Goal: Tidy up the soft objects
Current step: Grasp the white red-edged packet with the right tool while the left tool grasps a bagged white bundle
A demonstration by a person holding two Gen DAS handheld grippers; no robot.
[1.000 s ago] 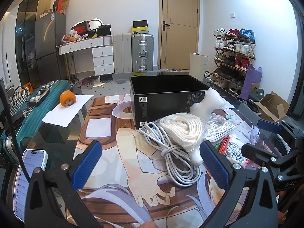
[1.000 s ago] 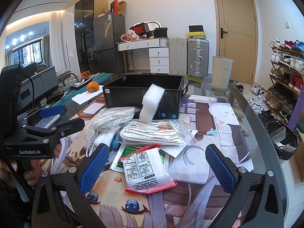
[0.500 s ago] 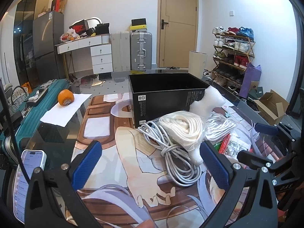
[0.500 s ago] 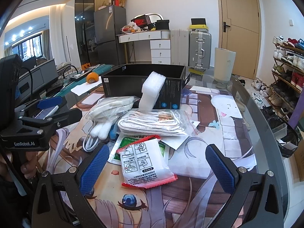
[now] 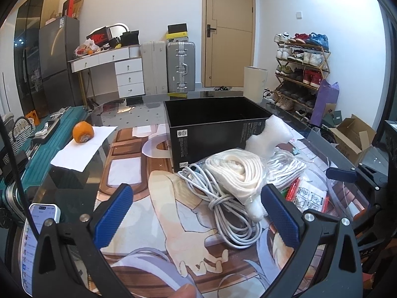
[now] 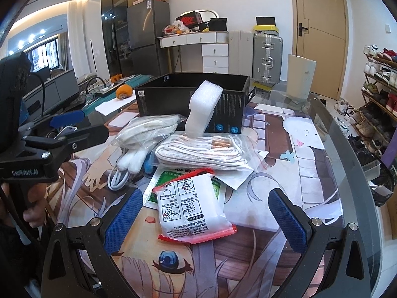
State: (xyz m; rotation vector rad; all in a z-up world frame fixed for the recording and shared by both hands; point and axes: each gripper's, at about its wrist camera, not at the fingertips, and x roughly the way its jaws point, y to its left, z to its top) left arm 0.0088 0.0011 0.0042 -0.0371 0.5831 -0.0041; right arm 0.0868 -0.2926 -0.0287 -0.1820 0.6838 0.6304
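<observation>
Both claws are wide open and hold nothing: left gripper [image 5: 196, 213], right gripper [image 6: 206, 213]. Right in front lies a slippery white packet [image 6: 192, 209]. Behind, the black box [image 6: 193, 101] waits. A pinch might slide off the packet.

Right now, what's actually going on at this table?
A person holds two grippers, both open and empty. The left gripper hovers before a gray cable and a bagged rope. The right gripper hovers over a white packet. Nothing shows inside the black box; a foam block leans against it.
</observation>
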